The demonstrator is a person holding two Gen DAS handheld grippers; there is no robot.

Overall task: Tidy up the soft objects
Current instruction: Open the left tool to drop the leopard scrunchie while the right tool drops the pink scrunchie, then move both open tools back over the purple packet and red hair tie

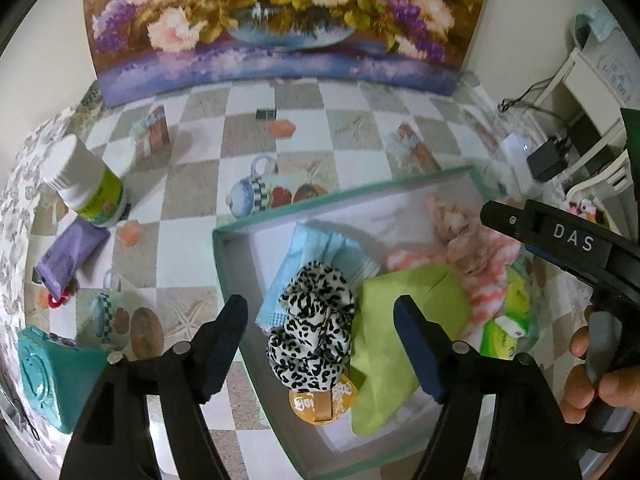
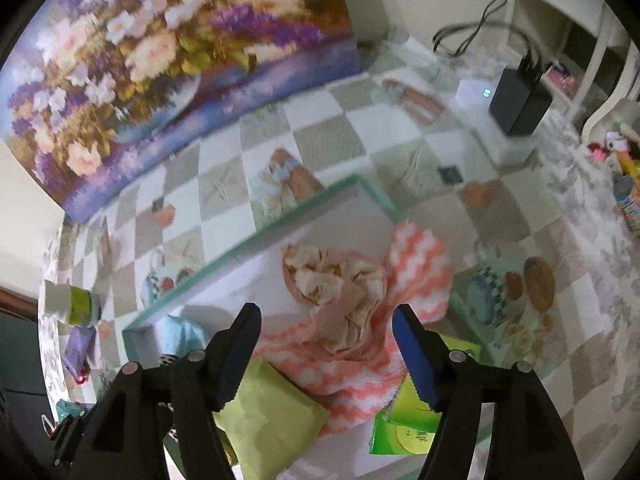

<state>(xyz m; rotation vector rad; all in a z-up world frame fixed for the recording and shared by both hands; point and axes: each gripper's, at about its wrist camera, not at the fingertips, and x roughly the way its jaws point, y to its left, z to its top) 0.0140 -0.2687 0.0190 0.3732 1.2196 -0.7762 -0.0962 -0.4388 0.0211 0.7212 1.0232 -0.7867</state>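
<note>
The left gripper (image 1: 320, 338) hangs released above a spotted scrunchie (image 1: 314, 334) lying in the box (image 1: 256, 222). The right gripper (image 2: 324, 344) gapes empty over a pink scarf (image 2: 340, 300) in the same box.

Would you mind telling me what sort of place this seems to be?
Probably a home, perhaps a dining corner: a table with a printed checked tablecloth, a flower painting leaning on the wall, and white furniture beside it.

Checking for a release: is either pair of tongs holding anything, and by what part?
Nothing is held. The left tongs stand open above the spotted scrunchie, the right tongs open above the pink cloth.
</note>
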